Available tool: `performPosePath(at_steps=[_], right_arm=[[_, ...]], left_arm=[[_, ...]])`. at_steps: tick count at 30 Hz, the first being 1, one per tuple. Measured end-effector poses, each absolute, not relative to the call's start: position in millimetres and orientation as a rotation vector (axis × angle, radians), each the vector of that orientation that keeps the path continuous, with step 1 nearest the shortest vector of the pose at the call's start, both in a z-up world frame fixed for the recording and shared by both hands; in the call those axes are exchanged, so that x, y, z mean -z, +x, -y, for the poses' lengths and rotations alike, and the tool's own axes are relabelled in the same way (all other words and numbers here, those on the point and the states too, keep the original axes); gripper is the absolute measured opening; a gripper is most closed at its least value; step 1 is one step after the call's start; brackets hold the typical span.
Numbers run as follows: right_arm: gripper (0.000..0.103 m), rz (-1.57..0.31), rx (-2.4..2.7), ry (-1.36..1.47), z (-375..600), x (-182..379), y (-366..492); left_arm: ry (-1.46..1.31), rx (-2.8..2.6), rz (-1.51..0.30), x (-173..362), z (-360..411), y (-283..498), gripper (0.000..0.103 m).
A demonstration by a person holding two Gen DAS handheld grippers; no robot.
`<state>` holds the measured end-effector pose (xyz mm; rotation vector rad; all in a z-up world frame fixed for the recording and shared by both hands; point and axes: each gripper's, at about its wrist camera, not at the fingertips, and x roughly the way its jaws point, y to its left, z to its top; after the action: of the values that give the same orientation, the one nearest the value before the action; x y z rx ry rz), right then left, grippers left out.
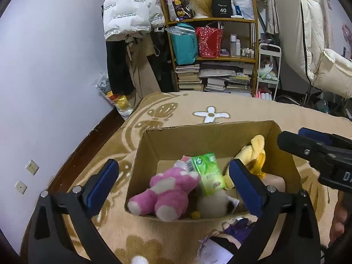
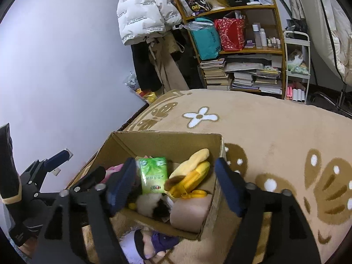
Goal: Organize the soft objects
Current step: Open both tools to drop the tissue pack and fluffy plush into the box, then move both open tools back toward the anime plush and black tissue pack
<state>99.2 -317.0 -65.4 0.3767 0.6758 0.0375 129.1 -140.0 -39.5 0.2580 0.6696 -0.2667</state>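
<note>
A cardboard box (image 1: 151, 145) (image 2: 105, 147) stands on a beige flowered blanket. In it lie a pink plush bear (image 1: 167, 191), a green tissue pack (image 1: 209, 171) (image 2: 154, 173), a yellow banana plush (image 1: 255, 154) (image 2: 193, 173), a white-and-black plush (image 2: 151, 204) and a beige soft roll (image 2: 191, 211). A doll with purple clothes (image 2: 149, 244) (image 1: 237, 231) lies on the blanket in front of the box. My left gripper (image 1: 173, 176) is open and empty, above the box's near left. My right gripper (image 2: 176, 176) is open and empty over the box.
A wooden shelf (image 1: 220, 21) with bags, bottles and stacked books stands behind the bed. Coats (image 1: 129, 11) hang by the wall at left. A white cart (image 1: 269, 70) and a white quilt (image 1: 330, 66) are at right. The blanket (image 2: 275, 143) stretches right of the box.
</note>
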Motion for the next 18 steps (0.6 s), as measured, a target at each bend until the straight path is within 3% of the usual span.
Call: performPosePath(at_steps=[6,18], right_arm=[[0.095,-0.703,-0.024,0.372,311,59,85],[0.095,-0.72,-0.005,0.371,290,47,44]], left_arm=[[0.271,0.252,-0.672,28,130,114,0.101],[0.271,0.224,-0.718,10,93,70,0.101]])
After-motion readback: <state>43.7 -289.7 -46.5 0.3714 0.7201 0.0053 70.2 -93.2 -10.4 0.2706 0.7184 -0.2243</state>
